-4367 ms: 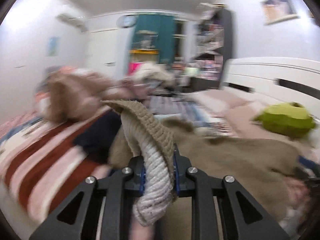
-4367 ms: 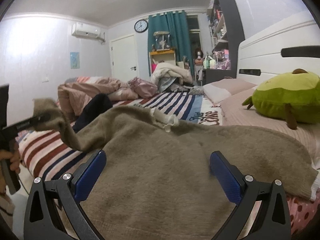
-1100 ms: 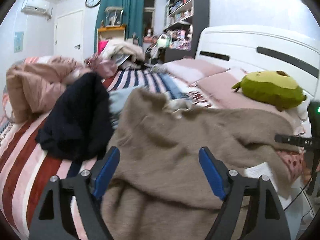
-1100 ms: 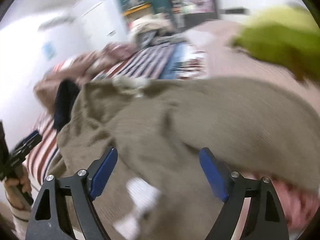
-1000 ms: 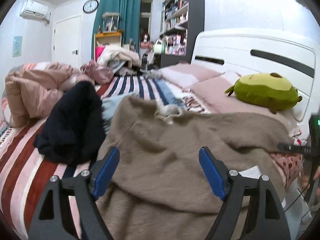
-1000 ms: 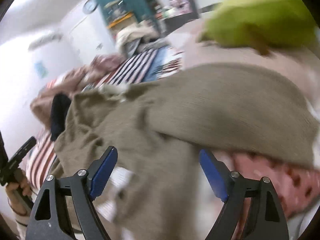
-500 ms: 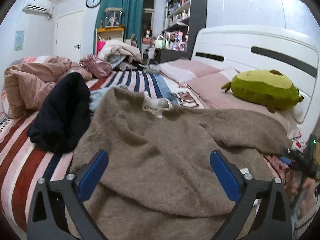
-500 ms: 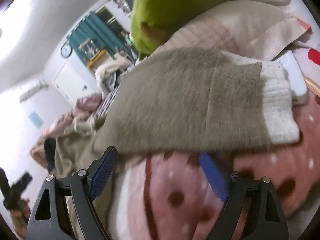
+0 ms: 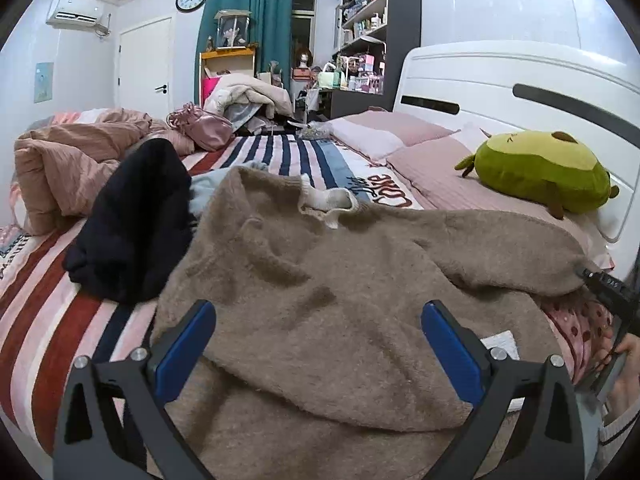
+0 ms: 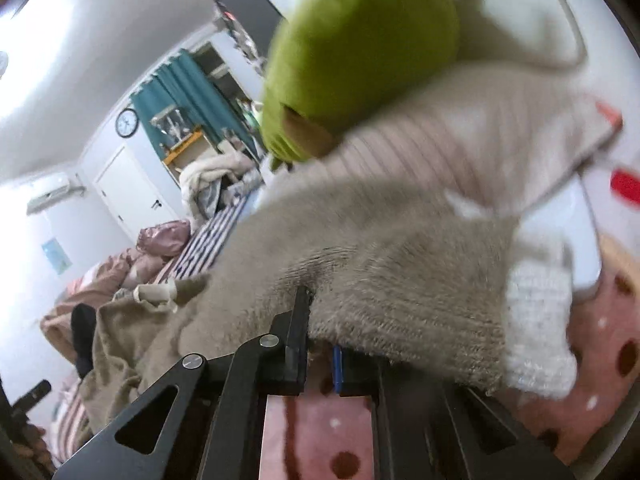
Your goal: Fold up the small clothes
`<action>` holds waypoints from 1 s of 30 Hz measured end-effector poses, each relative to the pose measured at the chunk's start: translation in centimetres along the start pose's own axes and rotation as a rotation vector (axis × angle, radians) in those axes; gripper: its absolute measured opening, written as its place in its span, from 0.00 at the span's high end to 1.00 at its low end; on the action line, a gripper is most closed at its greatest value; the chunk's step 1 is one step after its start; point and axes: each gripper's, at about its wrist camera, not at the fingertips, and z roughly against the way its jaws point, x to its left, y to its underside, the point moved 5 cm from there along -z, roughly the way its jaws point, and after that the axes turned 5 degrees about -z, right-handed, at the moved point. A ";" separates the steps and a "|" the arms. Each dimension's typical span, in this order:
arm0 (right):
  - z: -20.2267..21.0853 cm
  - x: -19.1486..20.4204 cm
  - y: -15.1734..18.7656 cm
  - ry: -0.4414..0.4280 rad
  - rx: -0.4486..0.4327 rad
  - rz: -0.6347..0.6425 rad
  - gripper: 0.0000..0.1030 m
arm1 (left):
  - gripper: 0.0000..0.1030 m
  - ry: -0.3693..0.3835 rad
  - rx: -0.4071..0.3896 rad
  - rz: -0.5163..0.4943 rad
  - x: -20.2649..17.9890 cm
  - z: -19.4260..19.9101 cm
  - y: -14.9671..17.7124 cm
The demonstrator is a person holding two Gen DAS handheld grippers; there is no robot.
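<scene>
A fuzzy tan sweater (image 9: 340,280) with a white collar (image 9: 328,200) lies spread across the bed, one sleeve folded over its body. My left gripper (image 9: 316,344) is open and empty, hovering over the sweater's lower half. In the right wrist view my right gripper (image 10: 320,344) is shut on the lower edge of the sweater's right sleeve (image 10: 400,280), close to its white ribbed cuff (image 10: 536,332). The right gripper also shows at the right edge of the left wrist view (image 9: 608,284), at the sleeve's end.
A black garment (image 9: 132,216) lies left of the sweater on the striped bedspread (image 9: 40,320). A green avocado plush (image 9: 536,172) sits on the pink pillows (image 9: 424,164) by the white headboard (image 9: 500,80). A rumpled pink duvet (image 9: 64,168) lies at far left.
My right gripper swung right to the sleeve end and closed on the sleeve near the cuff. My left gripper stayed open and drew back slightly over the sweater.
</scene>
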 end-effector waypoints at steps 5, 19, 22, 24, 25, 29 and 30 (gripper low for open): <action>1.7 5.4 -2.6 -0.003 -0.069 0.168 0.97 | 0.01 0.068 -0.019 0.044 1.5 0.7 0.3; 0.5 28.6 3.7 -0.375 0.112 0.614 0.97 | 0.01 0.051 -0.032 0.053 8.3 3.0 3.0; -2.1 31.6 10.8 -0.441 0.289 0.663 0.97 | 0.01 0.060 -0.030 0.095 9.8 3.3 4.0; -4.2 32.7 16.0 -0.447 0.405 0.686 0.97 | 0.01 0.054 -0.019 0.109 10.8 3.4 4.8; -5.1 32.9 18.4 -0.437 0.460 0.709 0.97 | 0.01 0.047 -0.009 0.116 11.3 3.4 5.2; -7.5 32.7 25.4 -0.366 0.642 0.778 0.88 | 0.01 0.026 0.024 0.135 12.7 3.3 6.3; -7.2 32.8 25.9 -0.382 0.644 0.781 0.75 | 0.01 0.022 0.029 0.138 12.9 3.3 6.5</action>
